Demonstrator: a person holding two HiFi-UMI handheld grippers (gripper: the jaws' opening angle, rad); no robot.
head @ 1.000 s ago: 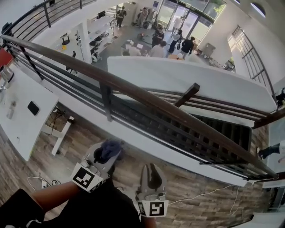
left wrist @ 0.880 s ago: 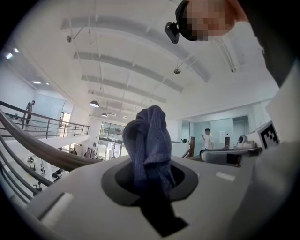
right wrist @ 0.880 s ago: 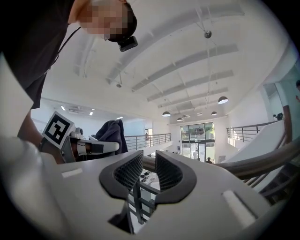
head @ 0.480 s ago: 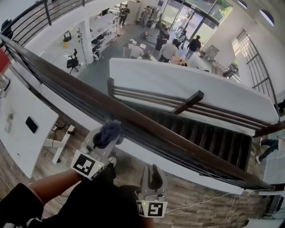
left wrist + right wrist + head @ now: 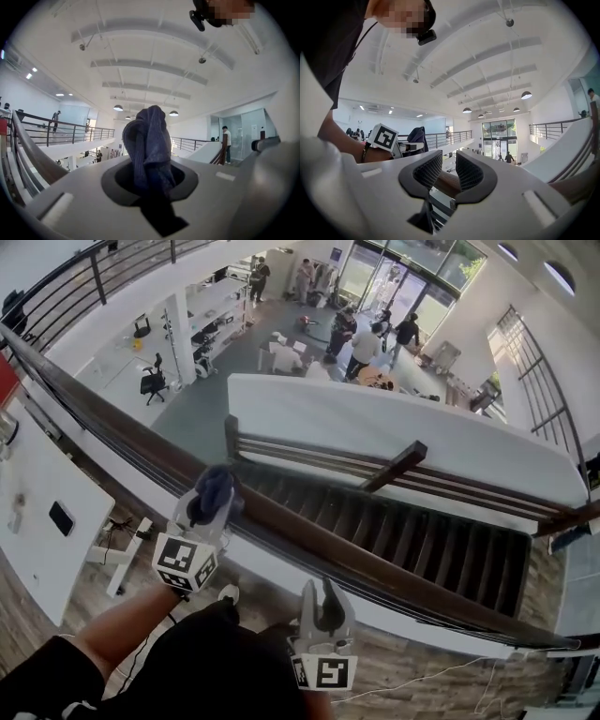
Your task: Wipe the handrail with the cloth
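Observation:
The handrail [image 5: 112,423] is a dark brown wooden bar that runs from upper left to lower right in the head view. My left gripper [image 5: 214,502] is shut on a bunched dark blue cloth [image 5: 215,491], and the cloth sits over the rail's near edge. The cloth [image 5: 149,140] fills the left gripper view, sticking up between the pads. My right gripper [image 5: 323,601] is short of the rail, lower and to the right. Its jaws have just been opening and hold nothing. Through their gap the rail [image 5: 449,183] shows beyond.
Past the rail the floor drops to an open hall with people [image 5: 366,334] far below. A staircase with dark treads [image 5: 422,540] descends behind the rail. A white desk [image 5: 37,493] lies at the left. Metal bars run under the handrail.
The left gripper has carried the cloth forward from well short of the rail up to it. The right gripper has also come closer to the rail.

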